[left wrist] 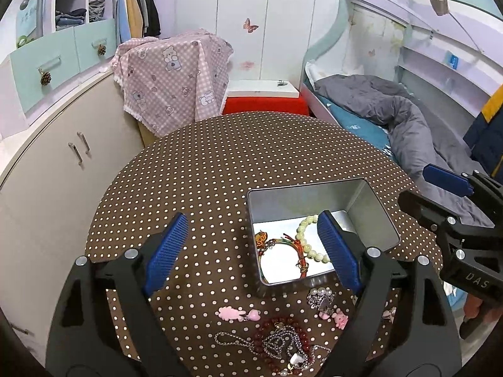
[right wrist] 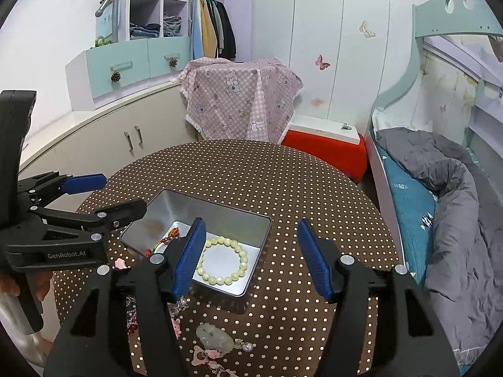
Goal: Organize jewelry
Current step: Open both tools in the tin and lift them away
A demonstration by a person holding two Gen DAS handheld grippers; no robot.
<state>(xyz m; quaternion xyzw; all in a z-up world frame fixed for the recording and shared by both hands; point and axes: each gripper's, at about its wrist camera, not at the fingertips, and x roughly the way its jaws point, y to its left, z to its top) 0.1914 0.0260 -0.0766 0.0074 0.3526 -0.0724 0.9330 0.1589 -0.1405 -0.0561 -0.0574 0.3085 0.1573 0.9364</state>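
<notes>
The open rectangular silver metal tin [left wrist: 374, 207] sits right of centre in the left wrist view, on the round table with the brown white-dotted cloth [left wrist: 220, 163]. Inside it there's a pale green bead bracelet [right wrist: 221, 259] lying flat on the floor of the tin, plus a tangle of red, green and orange cord bracelets [left wrist: 289, 245] next to it. Rest of the jewelry is still out on the cloth, bottom of that frame: a dark red bead bracelet [left wrist: 267, 330] with a silver chain necklace [left wrist: 232, 341] draped over it, pink hair clips [left wrist: 239, 313], and a pale jade-looking pendant [right wrist: 213, 336] at the bottom of the right wrist view. Left gripper [left wrist: 251, 245] is spread wide, nothing in it, one pad hanging over the tin. Right gripper [right wrist: 251, 257] is about half open, also empty, above the tin's near right corner.
</notes>
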